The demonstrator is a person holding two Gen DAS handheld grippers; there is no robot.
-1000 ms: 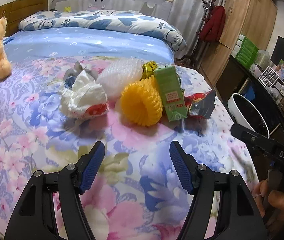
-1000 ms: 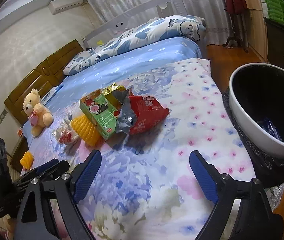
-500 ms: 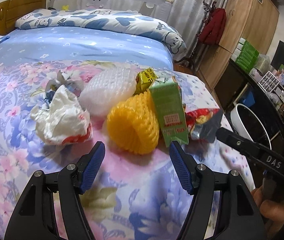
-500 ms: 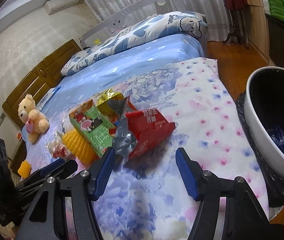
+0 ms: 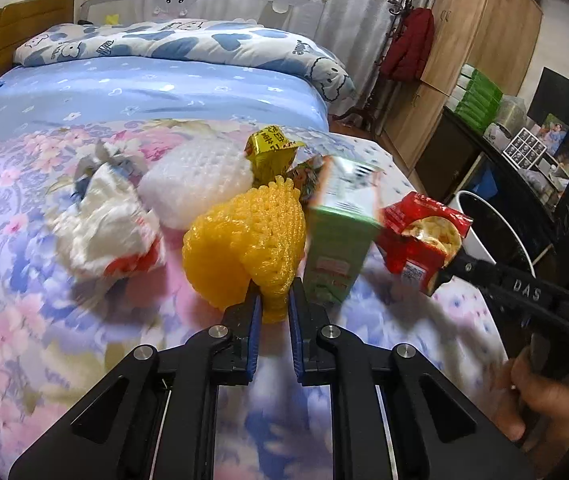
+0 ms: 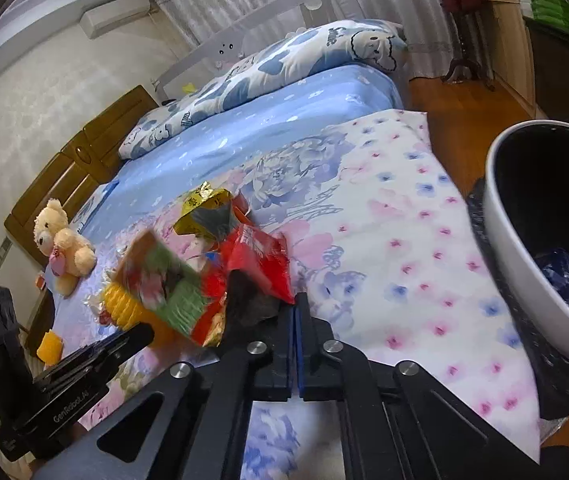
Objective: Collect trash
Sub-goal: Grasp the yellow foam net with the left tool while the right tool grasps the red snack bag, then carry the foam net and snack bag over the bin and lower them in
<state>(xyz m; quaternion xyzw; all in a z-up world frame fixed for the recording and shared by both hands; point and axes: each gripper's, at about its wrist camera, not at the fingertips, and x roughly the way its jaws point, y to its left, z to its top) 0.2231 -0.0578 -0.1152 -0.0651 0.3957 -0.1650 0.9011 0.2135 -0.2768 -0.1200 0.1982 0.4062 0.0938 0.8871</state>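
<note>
On the bed, over a floral quilt, a small heap of trash lies near the foot-end corner. The left hand-held gripper has just been closing and now pinches the near edge of the yellow foam fruit net between its blue pads. Just to the right of the net stands a green drink carton, blurred in both views. Behind the net lie a white foam fruit net and a yellow foil wrapper; to the left sits a crumpled white wrapper with red print.

The right hand-held gripper has also just been closing; its jaws are pressed together on the lower corner of the red snack bag, whose silver inside shows at the pinch. In the left wrist view that gripper comes in from the right, clamped on the same bag, with a person's hand on its handle below.

A white trash bin with a black liner stands just off the bed's corner, right of the right gripper, with blue crumpled plastic inside. A teddy bear sits well apart near the wooden headboard, and a small yellow foam piece lies by the bed's far edge. A patterned duvet is bunched along the far side.
</note>
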